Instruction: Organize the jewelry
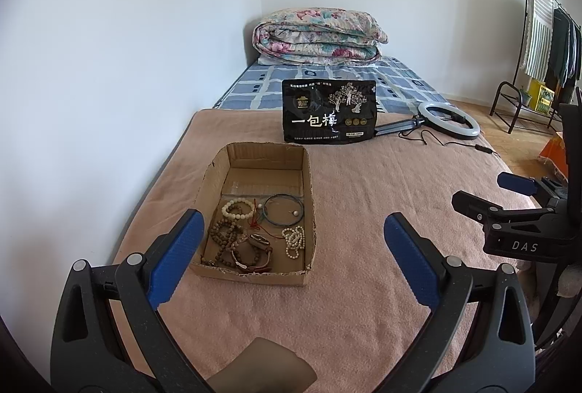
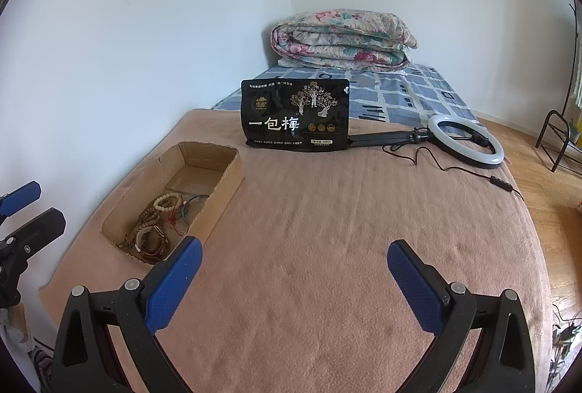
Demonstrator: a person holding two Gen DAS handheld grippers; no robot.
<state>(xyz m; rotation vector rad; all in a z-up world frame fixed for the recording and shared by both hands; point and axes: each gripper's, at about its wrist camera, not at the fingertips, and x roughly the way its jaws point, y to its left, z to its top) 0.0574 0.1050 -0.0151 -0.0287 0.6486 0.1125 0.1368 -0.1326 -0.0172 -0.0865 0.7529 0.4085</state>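
An open cardboard box (image 1: 218,176) (image 2: 225,185) lies on the pink blanket. Inside it are a cream bead bracelet (image 1: 238,209), a blue bangle (image 1: 283,214), a white pearl strand (image 1: 294,241), brown wooden beads (image 1: 225,236) and a watch (image 1: 259,242). My left gripper (image 1: 294,229) hovers open just in front of the box, nothing between its blue pads. My right gripper (image 2: 294,254) is open over bare blanket, to the right of the box, and empty. The right gripper (image 1: 487,193) shows at the right edge of the left wrist view too.
A black snack pouch (image 1: 329,111) (image 2: 295,114) stands upright behind the box. A ring light (image 1: 448,120) (image 2: 465,140) with its cable lies to the right. A folded floral quilt (image 1: 316,36) sits at the bed's far end. A clothes rack (image 1: 545,40) stands at right.
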